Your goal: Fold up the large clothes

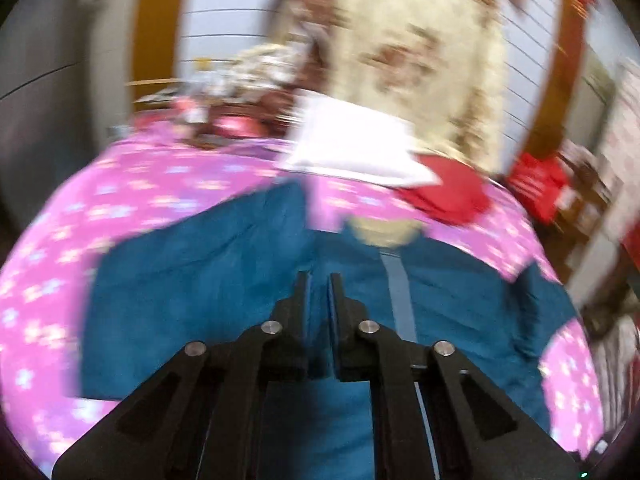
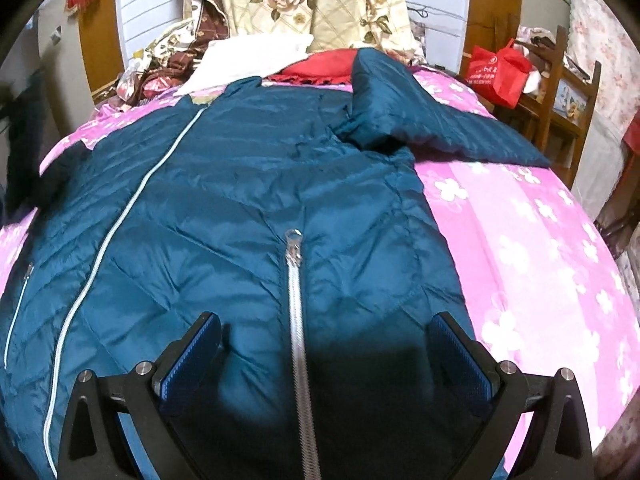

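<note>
While the teal padded jacket point(image 2: 248, 216) lies spread front-up across the pink flowered bedspread point(image 2: 520, 240), its right-hand sleeve point(image 2: 432, 120) angled out toward the bed's edge, the right gripper point(image 2: 324, 356) hovers released, its jaws wide either side of a silver zip point(image 2: 298, 320). In the blurred left view the left gripper point(image 1: 319, 292) is clenched over the jacket, and whether fabric sits between its fingers I cannot tell

We spot white print and a round logo on the red bag point(image 2: 498, 70) | too small, we can't read it | left wrist view blurred, no lettering there | nothing legible anywhere else
</note>
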Demonstrator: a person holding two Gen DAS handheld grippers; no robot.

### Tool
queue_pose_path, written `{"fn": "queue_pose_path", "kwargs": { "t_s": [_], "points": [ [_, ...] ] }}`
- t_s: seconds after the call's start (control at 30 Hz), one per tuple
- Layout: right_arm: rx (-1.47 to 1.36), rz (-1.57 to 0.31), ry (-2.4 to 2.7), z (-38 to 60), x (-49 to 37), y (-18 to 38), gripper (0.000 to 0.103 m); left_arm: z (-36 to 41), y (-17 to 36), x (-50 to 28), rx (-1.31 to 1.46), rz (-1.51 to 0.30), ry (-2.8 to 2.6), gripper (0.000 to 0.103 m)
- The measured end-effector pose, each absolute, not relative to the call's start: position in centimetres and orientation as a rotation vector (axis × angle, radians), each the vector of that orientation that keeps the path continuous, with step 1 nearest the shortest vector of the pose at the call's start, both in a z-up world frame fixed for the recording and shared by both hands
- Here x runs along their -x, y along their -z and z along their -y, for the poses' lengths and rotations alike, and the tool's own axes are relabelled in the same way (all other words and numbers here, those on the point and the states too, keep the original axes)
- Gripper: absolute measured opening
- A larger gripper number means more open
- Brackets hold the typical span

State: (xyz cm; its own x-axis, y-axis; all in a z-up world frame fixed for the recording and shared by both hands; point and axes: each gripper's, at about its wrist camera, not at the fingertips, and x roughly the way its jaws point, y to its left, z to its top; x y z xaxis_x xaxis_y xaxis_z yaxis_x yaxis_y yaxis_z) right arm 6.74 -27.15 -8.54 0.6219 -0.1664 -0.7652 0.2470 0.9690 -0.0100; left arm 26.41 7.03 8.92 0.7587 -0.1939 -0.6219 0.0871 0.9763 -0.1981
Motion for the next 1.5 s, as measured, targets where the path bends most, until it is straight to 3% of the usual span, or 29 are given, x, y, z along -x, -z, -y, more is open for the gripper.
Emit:
{"fn": "queue_pose_path", "kwargs": {
  "t_s": [0.23, 0.37, 0.47, 0.53, 0.6, 0.67, 0.83, 1.07, 1.1, 1.2, 1.43, 1.5],
  "points": [
    [-0.1, -0.927, 0.226, 27.7, -6.7, 9.7, 0.103, 8.1, -5.2, -29.5, 0.127, -0.769, 0.357, 0.006],
    [-0.079, -0.935, 0.218, 27.5, -7.2, 10.0, 0.103, 10.7, -2.3, -29.0, 0.16, -0.827, 0.376, 0.006],
    [-0.074, -0.939, 0.218, 27.4, -7.2, 10.0, 0.103, 9.0, -1.1, -28.2, 0.145, -0.851, 0.327, 0.009],
    [-0.062, -0.938, 0.22, 27.2, -7.1, 10.0, 0.103, 6.1, -0.9, -27.0, 0.146, -0.842, 0.278, 0.018],
    [-0.057, -0.934, 0.221, 27.1, -7.1, 9.9, 0.103, 3.0, -1.0, -25.7, 0.15, -0.82, 0.227, 0.042],
    [-0.063, -0.919, 0.222, 27.0, -7.0, 9.5, 0.103, -0.6, -1.0, -24.4, 0.138, -0.787, 0.166, 0.056],
    [-0.139, -0.677, 0.132, 25.3, -6.6, 4.3, 0.103, -10.9, 0.8, -20.9, 0.196, -0.781, -0.097, 0.059],
    [-0.315, -0.662, -0.206, 16.7, -17.8, -0.1, 0.103, -17.9, 7.3, -16.4, 0.292, -0.917, -0.438, 0.06],
    [-0.331, -0.676, -0.269, 14.5, -20.4, 0.2, 0.103, -18.3, 7.9, -16.2, 0.319, -0.933, -0.435, 0.069],
    [-0.404, -0.753, -0.425, 9.1, -27.3, 2.4, 0.103, -18.5, 8.6, -15.5, 0.323, -0.924, -0.462, 0.081],
    [-0.504, -0.999, -0.432, 4.4, -37.7, 10.7, 0.1, -18.6, 8.7, -15.3, 0.352, -0.923, -0.475, 0.082],
    [-0.531, -0.946, -0.496, 4.3, -38.4, 10.9, 0.102, -18.4, 8.7, -15.3, 0.347, -0.929, -0.483, 0.085]
  ]
}}
